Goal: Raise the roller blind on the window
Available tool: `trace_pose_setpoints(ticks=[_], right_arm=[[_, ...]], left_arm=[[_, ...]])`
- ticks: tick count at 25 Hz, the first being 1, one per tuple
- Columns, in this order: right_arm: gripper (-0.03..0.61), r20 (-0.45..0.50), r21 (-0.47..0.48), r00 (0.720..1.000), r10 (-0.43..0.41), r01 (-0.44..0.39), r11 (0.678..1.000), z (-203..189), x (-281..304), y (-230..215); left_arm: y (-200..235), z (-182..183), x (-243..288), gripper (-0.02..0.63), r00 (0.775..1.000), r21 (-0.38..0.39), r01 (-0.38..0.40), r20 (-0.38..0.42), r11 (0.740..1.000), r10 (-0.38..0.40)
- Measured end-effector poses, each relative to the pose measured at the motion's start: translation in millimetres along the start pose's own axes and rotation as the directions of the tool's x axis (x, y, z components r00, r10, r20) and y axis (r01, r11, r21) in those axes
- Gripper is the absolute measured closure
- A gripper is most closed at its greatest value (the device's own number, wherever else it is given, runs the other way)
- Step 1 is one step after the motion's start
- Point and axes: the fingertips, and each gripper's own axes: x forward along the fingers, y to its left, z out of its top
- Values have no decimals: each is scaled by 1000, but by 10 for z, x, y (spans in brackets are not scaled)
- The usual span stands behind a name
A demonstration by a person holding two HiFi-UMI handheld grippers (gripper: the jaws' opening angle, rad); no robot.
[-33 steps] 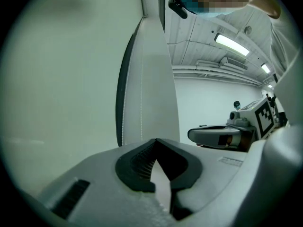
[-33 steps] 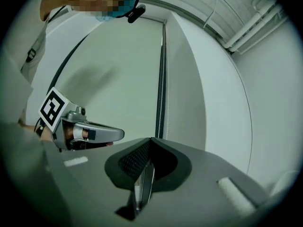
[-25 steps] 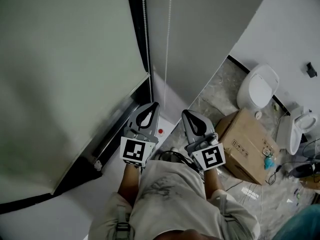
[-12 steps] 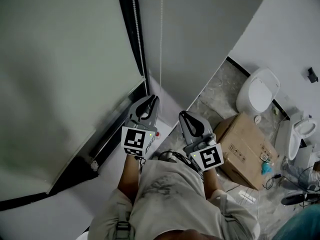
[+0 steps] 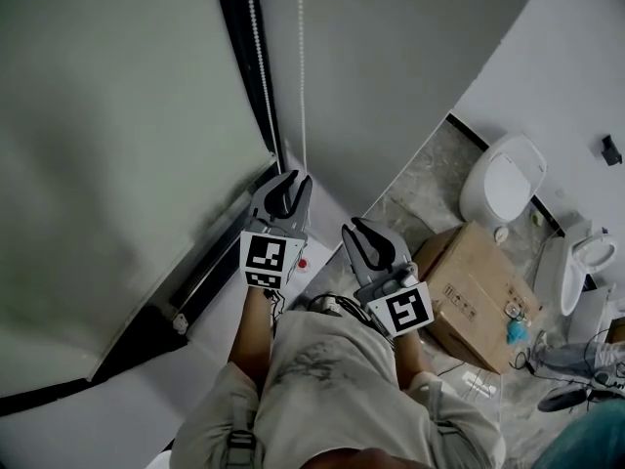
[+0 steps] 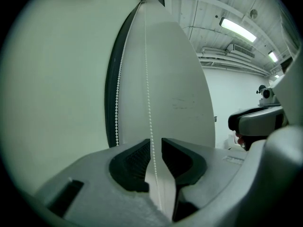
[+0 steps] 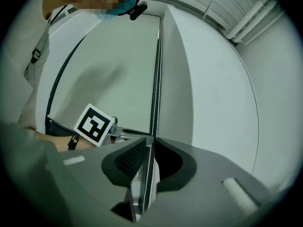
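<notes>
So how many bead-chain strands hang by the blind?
2: one strand beside the dark frame, the other right of it, passing between the left gripper's open jaws.

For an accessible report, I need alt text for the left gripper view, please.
The left claw holds its jaws slightly apart, with one strand of the bead chain running between them. A second strand hangs further left, beside the dark window frame and the pale roller blind.

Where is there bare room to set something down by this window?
Bare marble floor between the wall and the box; the pale ledge under the blind, left of the person. Crowded right of the box, near the toilet.
</notes>
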Motion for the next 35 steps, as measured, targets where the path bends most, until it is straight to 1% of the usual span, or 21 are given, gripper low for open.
trace_pose_setpoints(ticks=[4,11,12,13,14,17,20,22,26,28,35], right_arm=[[497,17,-3,1000,0,0,1000,31,6,-13],[482,15,-3,1000,5,-5,1000,30,2,6],[480,10,-5,1000,6,-6,1000,30,-3,10],[480,2,-8,1000,8,-8,1000,28,-9,12],[480,-2,-10,1000,8,-8,1000,33,-11,12],[480,28,-4,1000,8,-8,1000,100,-3,17],[482,23,14,999,46,-46,999,142,-24,49],[482,26,13,998,59,-60,998,216,12,58],[482,109,-15,991,76,-75,997,521,128,100],[482,128,-26,988,85,-82,996,646,169,101],[480,129,-52,976,175,-169,984,958,383,170]], left_arm=[[30,-2,95,522,1000,7,-2,-3,1000,2],[58,3,226,518,1000,5,0,5,1000,0],[62,0,237,526,1000,7,-5,5,1000,5],[70,8,242,548,1000,8,-13,6,1000,13],[78,14,243,606,1000,9,-22,5,1000,22],[54,9,202,607,1000,-1,-13,2,1000,13],[-19,25,114,607,1000,-26,21,12,999,-21],[-52,22,52,607,999,-40,39,12,998,-39],[-131,4,-105,607,998,-60,61,11,996,-61],[-176,13,-177,607,998,-66,68,12,996,-68],[-265,-13,-395,607,996,-74,89,-4,993,-90]])
